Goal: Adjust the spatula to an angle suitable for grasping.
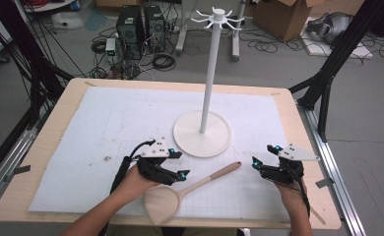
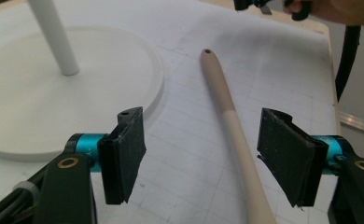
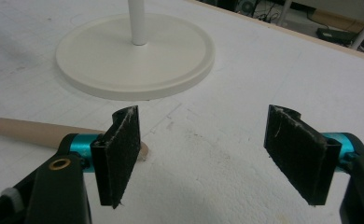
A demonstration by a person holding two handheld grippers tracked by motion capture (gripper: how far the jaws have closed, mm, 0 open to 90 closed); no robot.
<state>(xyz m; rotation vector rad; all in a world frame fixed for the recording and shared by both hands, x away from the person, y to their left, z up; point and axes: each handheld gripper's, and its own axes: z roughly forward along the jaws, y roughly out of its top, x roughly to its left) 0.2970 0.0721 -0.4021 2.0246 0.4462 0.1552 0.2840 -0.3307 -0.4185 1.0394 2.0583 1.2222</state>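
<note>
High view — wooden spoon (image 1: 190, 189) lies flat on white mat (image 1: 106, 128), bowl toward near edge of table (image 1: 47, 137), handle running up-right toward base of white hook stand (image 1: 202, 133). Left gripper (image 1: 177, 164) sits just above spoon's neck, jaws apart, nothing clamped. Right gripper (image 1: 263, 155) is near handle tip, to its right, jaws apart, empty.

Left gripper view — spoon handle (image 2: 231, 126) runs between the two black pads (image 2: 129, 154), closer to right-hand pad, touching neither; hole at far tip. Stand base at left.

Right gripper view — handle end (image 3: 40, 132) lies behind left-hand pad (image 3: 122, 154), not between pads; gap holds bare mat. Stand base beyond, apart from handle.
</note>
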